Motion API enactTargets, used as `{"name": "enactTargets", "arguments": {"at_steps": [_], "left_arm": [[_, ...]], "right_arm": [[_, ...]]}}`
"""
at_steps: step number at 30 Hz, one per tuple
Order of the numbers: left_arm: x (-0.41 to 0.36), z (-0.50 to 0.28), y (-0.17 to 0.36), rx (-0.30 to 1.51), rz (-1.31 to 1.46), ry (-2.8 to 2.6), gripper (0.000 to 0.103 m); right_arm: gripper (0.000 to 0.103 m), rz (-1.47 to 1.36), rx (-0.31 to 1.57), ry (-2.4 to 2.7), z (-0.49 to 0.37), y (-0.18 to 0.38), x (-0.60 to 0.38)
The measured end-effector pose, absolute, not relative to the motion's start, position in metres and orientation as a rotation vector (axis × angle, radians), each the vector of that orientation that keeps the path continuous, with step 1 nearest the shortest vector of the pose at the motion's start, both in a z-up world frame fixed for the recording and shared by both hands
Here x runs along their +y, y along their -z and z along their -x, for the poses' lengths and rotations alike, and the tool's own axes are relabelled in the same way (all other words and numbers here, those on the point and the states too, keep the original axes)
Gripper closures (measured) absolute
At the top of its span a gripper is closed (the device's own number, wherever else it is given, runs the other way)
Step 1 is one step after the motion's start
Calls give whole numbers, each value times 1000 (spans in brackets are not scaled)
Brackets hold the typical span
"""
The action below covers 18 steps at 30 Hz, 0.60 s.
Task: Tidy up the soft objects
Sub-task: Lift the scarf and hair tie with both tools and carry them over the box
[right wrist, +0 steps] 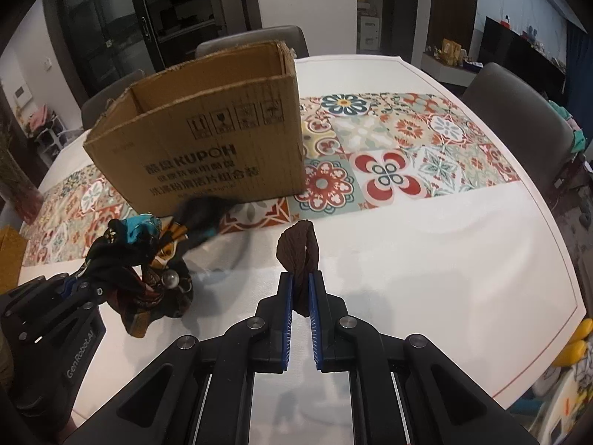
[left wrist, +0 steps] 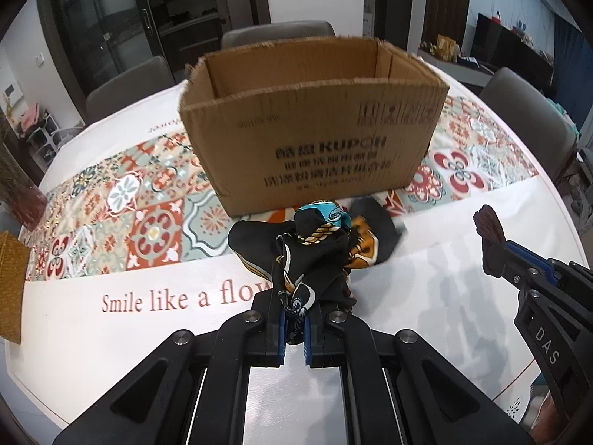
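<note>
Scarf (left wrist: 315, 256): a black silk cloth with gold rope print and a teal patch, bunched up and lifted at its near end, its far end trailing on the table at about 1 o'clock from the left gripper; in the right wrist view it sits at 9 o'clock, its trailing end blurred.
Straw item (left wrist: 9, 285): woven, tan, at the table's edge at 9 o'clock in the left wrist view; what it is I cannot tell.
Left gripper (left wrist: 294, 328): jaws drawn narrow, pinching a fold of the scarf between the blue pads; the cloth rises from the pads toward 12 o'clock.
Cardboard box (left wrist: 315, 137): open-topped, printed KUPOH, standing on the patterned runner at 12 o'clock beyond the scarf; nothing shows inside the part of its interior that is in view.
Table (right wrist: 426, 259): white cloth with a tiled floral runner (right wrist: 389, 148) across it and the words "Smile like a flow…" near the left gripper.
Brown cloth piece (right wrist: 300, 256): small, pleated, dark brown, standing up from the right gripper's pads toward 12 o'clock, clear of the table.
Right gripper (right wrist: 304, 298): jaws narrow, clamped on the brown cloth piece; in the left wrist view it sits at 3 o'clock, well apart from the scarf.
Chairs (right wrist: 519, 111): grey, around the far side of the table from 10 to 2 o'clock.
</note>
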State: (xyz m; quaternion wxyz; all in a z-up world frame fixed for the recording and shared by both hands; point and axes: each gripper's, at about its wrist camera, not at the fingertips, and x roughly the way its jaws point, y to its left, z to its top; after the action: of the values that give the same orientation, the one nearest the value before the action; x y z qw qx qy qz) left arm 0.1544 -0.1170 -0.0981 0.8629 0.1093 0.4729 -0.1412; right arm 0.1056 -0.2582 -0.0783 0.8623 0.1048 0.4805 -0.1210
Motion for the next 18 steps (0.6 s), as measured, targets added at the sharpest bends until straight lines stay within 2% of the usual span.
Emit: {"name": "enactTargets", "arguments": {"at_steps": [18], "left_arm": [[-99,-154,24,872,-160,274,95]], "right_arm": [[93,-189,882,192,-114,14,-242]]}}
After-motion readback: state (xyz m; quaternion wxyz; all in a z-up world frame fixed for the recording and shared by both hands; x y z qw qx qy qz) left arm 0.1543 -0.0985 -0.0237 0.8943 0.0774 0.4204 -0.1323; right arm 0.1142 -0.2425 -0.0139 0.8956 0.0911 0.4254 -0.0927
